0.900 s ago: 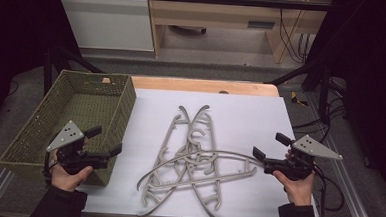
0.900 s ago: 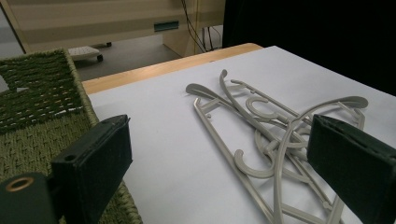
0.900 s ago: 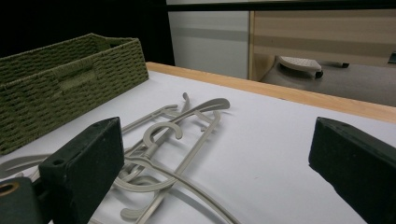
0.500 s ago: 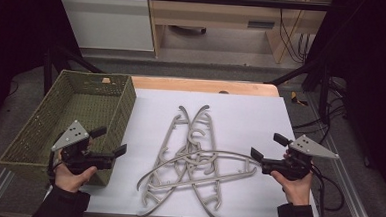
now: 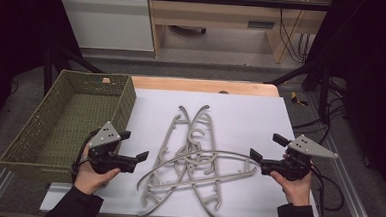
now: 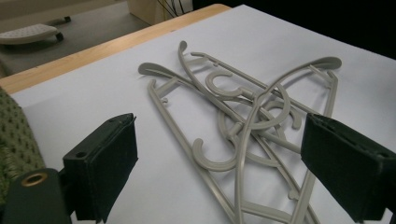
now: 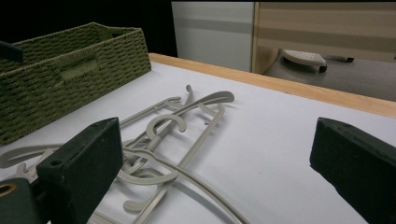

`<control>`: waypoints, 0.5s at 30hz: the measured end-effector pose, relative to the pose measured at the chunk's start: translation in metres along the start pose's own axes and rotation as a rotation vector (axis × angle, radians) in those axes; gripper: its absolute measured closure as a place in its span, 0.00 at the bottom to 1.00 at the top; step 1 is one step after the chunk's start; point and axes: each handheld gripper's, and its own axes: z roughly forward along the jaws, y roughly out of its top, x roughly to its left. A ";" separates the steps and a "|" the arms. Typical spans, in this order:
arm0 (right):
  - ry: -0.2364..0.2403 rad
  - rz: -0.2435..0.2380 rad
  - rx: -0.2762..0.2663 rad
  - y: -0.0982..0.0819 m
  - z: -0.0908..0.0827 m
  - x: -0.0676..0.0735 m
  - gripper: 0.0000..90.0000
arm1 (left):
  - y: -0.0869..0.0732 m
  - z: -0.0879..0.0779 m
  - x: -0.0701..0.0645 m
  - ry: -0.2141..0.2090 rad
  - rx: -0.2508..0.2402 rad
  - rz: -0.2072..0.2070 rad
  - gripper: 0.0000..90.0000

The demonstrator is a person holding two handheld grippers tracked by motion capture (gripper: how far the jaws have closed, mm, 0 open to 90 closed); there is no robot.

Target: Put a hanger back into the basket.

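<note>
high view has a tangled heap of grey hangers (image 5: 193, 161) lying mid tabletop (image 5: 250, 116) on the white sheet, with a green woven basket (image 5: 39, 135) at its left edge holding no hanger. left tool (image 5: 135, 146) hovers just left of the heap, jaws apart, gripping nothing. right tool (image 5: 262, 153) sits at the heap's right end, jaws also apart and bare. by my reading the sorting has barely begun: no hanger is lifted, and all remain to be picked up.
</note>
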 end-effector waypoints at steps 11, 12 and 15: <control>0.003 -0.005 0.014 0.000 0.002 0.002 0.03 | 0.014 0.039 -0.017 -0.052 0.144 0.065 0.17; 0.002 -0.005 0.013 0.000 0.002 0.002 0.03 | 0.014 0.043 -0.018 -0.056 0.160 0.071 0.18; 0.004 -0.004 0.012 0.000 0.002 0.002 0.03 | 0.014 0.056 -0.023 -0.069 0.202 0.084 0.20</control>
